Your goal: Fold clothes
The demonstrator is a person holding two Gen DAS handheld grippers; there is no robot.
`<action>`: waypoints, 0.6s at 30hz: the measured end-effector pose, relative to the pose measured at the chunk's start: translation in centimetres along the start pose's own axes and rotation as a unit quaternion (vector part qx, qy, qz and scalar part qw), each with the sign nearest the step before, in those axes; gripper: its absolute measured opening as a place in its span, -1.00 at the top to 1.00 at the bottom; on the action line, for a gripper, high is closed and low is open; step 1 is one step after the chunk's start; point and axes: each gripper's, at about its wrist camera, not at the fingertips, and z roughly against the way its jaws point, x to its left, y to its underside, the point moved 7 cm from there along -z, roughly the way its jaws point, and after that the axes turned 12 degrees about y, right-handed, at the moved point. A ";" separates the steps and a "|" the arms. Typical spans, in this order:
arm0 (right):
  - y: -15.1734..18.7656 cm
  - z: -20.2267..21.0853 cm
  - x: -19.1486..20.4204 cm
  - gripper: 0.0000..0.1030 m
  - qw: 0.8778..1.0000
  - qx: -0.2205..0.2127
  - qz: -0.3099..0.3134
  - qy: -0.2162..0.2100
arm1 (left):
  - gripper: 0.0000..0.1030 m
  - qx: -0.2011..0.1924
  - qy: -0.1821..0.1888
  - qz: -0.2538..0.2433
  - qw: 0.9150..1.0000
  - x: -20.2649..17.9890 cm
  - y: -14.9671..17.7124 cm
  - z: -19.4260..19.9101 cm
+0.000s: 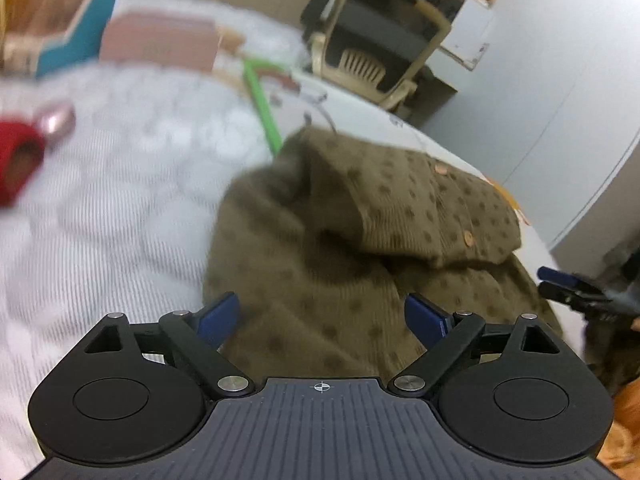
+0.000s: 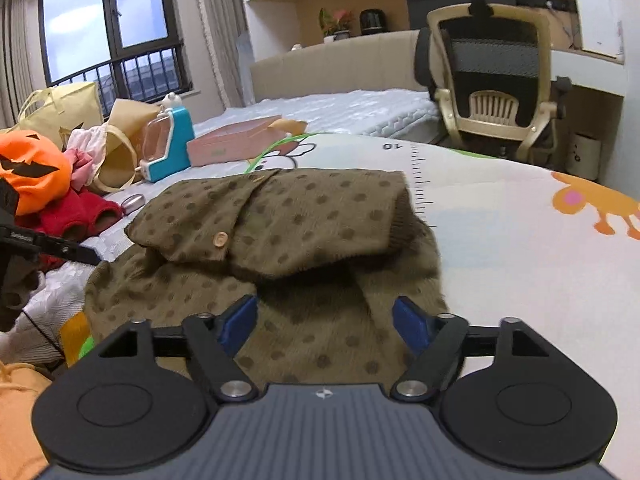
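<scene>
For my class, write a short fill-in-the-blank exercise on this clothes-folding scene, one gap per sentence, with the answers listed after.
1. The olive cardigan is patterned with darker ____.
2. Both the left tongs and the right tongs have their jaws ____.
3. The orange bag at the left of the right wrist view bears a ____ face.
4. The pads on the tongs are coloured ____.

Answers: dots; open; pumpkin; blue
</scene>
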 end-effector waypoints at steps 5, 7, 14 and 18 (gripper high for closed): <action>1.6 -0.6 -3.6 -0.57 0.997 0.012 -0.073 0.024 | -0.60 -0.008 -0.017 0.062 0.998 2.7 2.2 1.0; 1.6 -0.6 -4.5 -0.57 0.995 0.014 -0.101 0.015 | -0.44 -0.016 -0.011 0.076 0.997 3.3 2.4 1.4; 1.7 -0.7 -5.5 -0.63 0.991 0.008 -0.135 0.000 | 0.74 -0.019 -0.007 0.070 0.997 1.6 2.1 2.4; 1.6 -0.6 -5.6 -0.66 0.990 0.001 -0.142 -0.011 | 0.74 -0.002 -0.035 0.054 0.998 0.3 2.8 4.1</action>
